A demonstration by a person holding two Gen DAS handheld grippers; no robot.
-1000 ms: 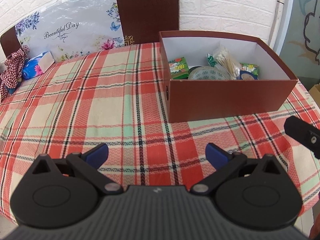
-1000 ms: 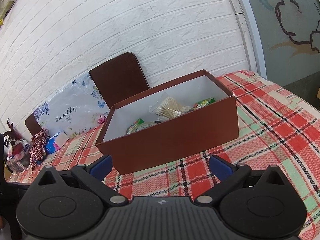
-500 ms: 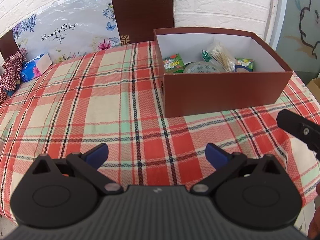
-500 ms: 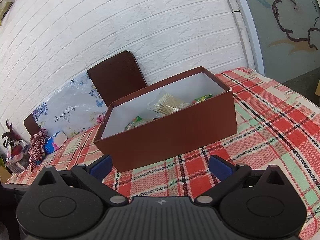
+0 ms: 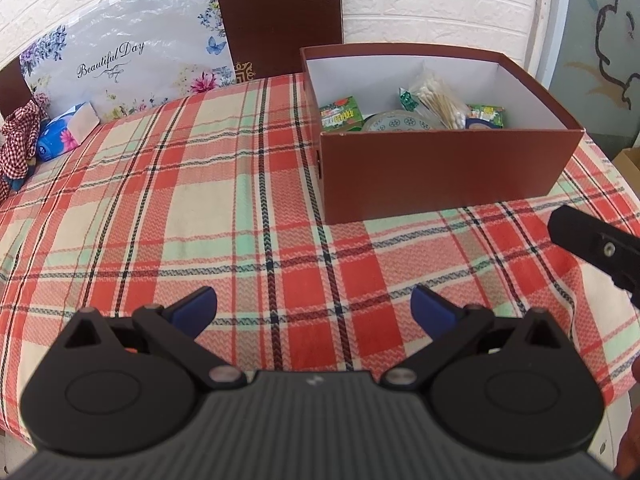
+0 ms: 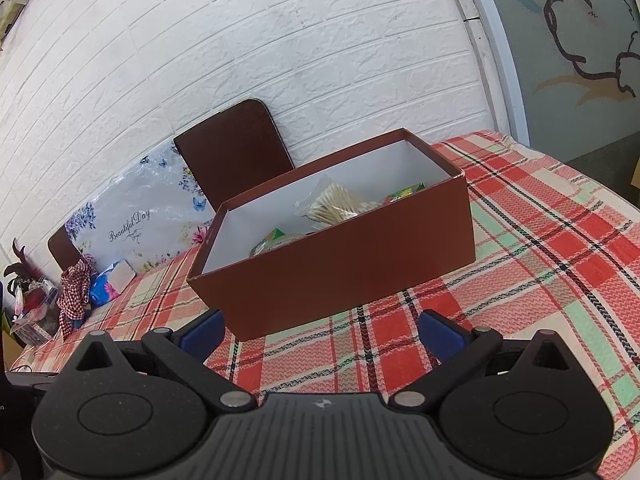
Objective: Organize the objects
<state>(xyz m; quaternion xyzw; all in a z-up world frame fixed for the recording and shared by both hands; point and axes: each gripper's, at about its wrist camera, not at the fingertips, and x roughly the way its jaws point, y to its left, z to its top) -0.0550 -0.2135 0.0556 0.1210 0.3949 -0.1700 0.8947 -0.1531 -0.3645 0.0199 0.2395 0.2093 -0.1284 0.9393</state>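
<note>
Surface: the plaid-covered surface (image 5: 168, 184) fills most of the left wrist view, its red, green and cream cloth bare through the middle and lower left of the frame.
Floral panel: a floral panel (image 5: 120, 60) printed "Beautiful Day" leans against the white brick wall in the upper left of the left wrist view.
Chair back: a dark brown chair back (image 5: 278, 16) stands at the top centre, behind the far edge of the surface.
Box: the open reddish-brown box (image 5: 440, 168) with white inner walls sits on the surface in the upper right of the left wrist view, and in the centre of the right wrist view (image 6: 340, 256).
Left tool: the left tool (image 5: 314, 308) hangs over bare cloth at the bottom centre, blue pads spread wide, nothing between them.
Right tool: the right tool (image 6: 320, 330) is likewise spread and empty, low in its own frame just in front of the box's near wall; a black part of it shows at the right edge of the left wrist view.
Box contents: a round patterned lid (image 5: 400, 123) lies between a green packet (image 5: 340, 114) on the left and a bag of cotton swabs (image 5: 438, 98) with a second green packet (image 5: 486, 117) on the right.
Tissue pack: a blue tissue pack (image 5: 66, 130) rests at the left edge beside a red checked cloth (image 5: 18, 140).
</note>
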